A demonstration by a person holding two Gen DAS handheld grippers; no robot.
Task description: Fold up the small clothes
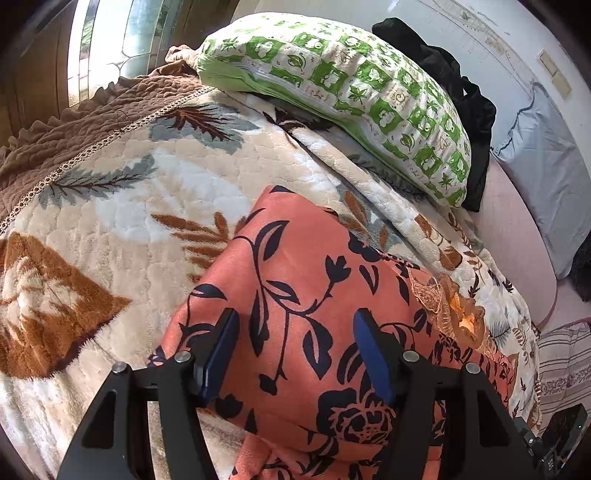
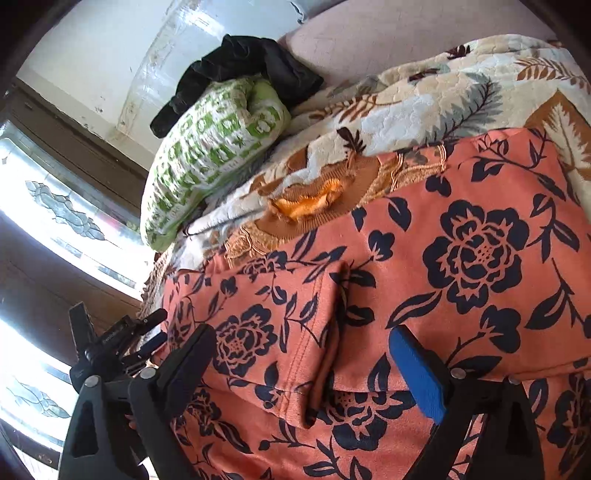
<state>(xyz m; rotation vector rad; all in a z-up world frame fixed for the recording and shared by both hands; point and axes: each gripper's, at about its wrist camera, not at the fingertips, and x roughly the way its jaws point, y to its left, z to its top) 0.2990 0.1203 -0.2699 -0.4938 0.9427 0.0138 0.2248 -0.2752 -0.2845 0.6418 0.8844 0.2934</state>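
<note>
Where the bed meets a pale wall point(image 1: 424, 22), a thick cream blanket point(image 1: 122, 206) printed with brown and grey leaves covers the sleeping surface, edged on the far left by a brown quilted border point(image 1: 85, 114). Frosted patterned window panes point(image 2: 62, 210) in dark wooden frames let in strong daylight. One green-and-white checked pillow point(image 1: 351, 92) lies at the far side of the bed, with one black garment point(image 1: 458, 96) bunched behind it against the wall. One pale blue pillow point(image 1: 546, 173) rests far right on a pink sheet point(image 1: 517, 243).

One coral garment point(image 1: 303, 295) with a dark navy floral print lies spread on the blanket, directly under both tools. Its brown lace neckline point(image 2: 314, 195) with an orange patch faces the far side, and a folded flap point(image 2: 280, 332) of the same cloth lies on top in the right wrist view.

Two grippers show. Left gripper point(image 1: 293, 350) hangs over the near part of the garment with its jaws wide apart, gripping nothing. Right gripper point(image 2: 306, 354) also stands spread, its fingers straddling the folded flap; contact with the cloth cannot be judged.
</note>
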